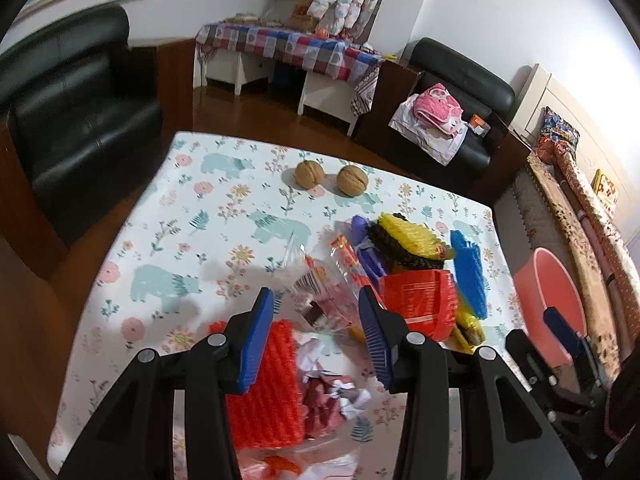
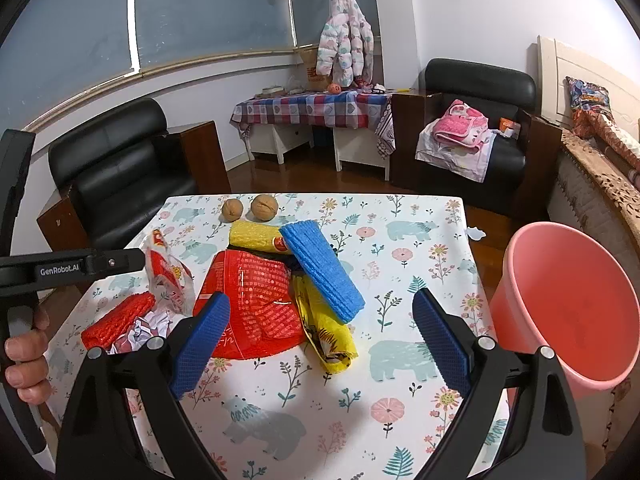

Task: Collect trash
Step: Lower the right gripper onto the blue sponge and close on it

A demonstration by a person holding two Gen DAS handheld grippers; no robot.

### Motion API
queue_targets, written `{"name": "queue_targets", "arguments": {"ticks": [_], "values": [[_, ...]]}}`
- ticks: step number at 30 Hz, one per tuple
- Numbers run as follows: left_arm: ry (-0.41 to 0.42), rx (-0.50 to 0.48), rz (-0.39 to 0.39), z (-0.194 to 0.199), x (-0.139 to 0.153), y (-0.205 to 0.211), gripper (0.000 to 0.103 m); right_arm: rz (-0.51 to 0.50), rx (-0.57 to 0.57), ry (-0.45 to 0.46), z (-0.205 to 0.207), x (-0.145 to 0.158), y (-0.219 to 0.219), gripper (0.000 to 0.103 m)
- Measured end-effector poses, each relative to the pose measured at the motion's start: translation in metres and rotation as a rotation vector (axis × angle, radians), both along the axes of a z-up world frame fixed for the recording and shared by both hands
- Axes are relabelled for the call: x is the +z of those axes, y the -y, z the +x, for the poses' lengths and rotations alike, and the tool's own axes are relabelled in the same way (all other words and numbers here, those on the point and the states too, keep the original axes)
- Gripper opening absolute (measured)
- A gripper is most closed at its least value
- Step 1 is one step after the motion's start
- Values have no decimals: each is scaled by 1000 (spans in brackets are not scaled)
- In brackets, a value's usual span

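Note:
Trash lies in a heap on the table: a red mesh bag [image 2: 252,300], a blue foam net [image 2: 322,270], a yellow foam net [image 2: 256,236], a yellow wrapper [image 2: 328,336], a clear red-printed wrapper [image 2: 168,276], a red foam net [image 2: 120,320] and crumpled paper [image 2: 148,326]. My left gripper [image 1: 316,344] is open above the red foam net [image 1: 268,384] and crumpled paper [image 1: 332,392], with the clear wrapper [image 1: 324,284] just ahead. My right gripper [image 2: 320,344] is open above the table, near the red mesh bag and yellow wrapper. A pink bucket [image 2: 568,304] stands right of the table.
Two walnuts [image 2: 248,208] sit at the far side of the floral tablecloth [image 2: 400,240]. Black armchairs [image 2: 120,176] stand behind, one with pink clothes [image 2: 460,128]. A checked-cloth side table [image 2: 312,108] is against the wall. A bed lies at the right.

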State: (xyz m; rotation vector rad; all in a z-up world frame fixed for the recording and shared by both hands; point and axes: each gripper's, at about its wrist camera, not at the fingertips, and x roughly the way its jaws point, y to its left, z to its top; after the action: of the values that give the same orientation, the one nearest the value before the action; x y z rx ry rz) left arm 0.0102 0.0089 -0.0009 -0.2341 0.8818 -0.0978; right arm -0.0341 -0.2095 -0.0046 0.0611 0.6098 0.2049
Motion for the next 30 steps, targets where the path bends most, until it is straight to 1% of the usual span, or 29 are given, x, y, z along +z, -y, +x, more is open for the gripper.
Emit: {"name": "queue_targets", "arguments": {"ticks": [3, 6, 10, 12, 13, 15, 17, 22, 25, 27, 29, 30], "values": [[-14, 4, -40, 2, 3, 1, 45, 8, -1, -1, 1, -1, 0, 93], [0, 5, -29, 4, 7, 6, 48, 17, -3, -7, 3, -2, 2, 93], [-31, 21, -17, 13, 3, 13, 49, 28, -4, -20, 7, -5, 5, 93], [-44, 39, 7, 15, 1, 16, 49, 30, -2, -22, 7, -5, 7, 93], [-40, 59, 34, 16, 1, 17, 49, 30, 1, -22, 7, -5, 7, 93], [-9, 83, 79, 13, 1, 16, 49, 30, 7, -20, 7, -5, 8, 93], [-7, 85, 103, 13, 0, 14, 49, 30, 12, -24, 7, -6, 7, 93], [-66, 99, 79, 16, -12, 6, 49, 31, 25, -35, 11, -9, 6, 93], [-64, 93, 70, 16, -14, 4, 49, 22, 33, -28, 14, -8, 6, 93], [-56, 83, 73, 16, -14, 5, 42, 22, 39, -25, 16, -7, 5, 93], [-51, 74, 78, 17, -14, 5, 28, 21, 45, -22, 20, -6, 4, 93], [-49, 72, 79, 17, -14, 5, 25, 24, 49, -23, 23, -6, 4, 93]]}}
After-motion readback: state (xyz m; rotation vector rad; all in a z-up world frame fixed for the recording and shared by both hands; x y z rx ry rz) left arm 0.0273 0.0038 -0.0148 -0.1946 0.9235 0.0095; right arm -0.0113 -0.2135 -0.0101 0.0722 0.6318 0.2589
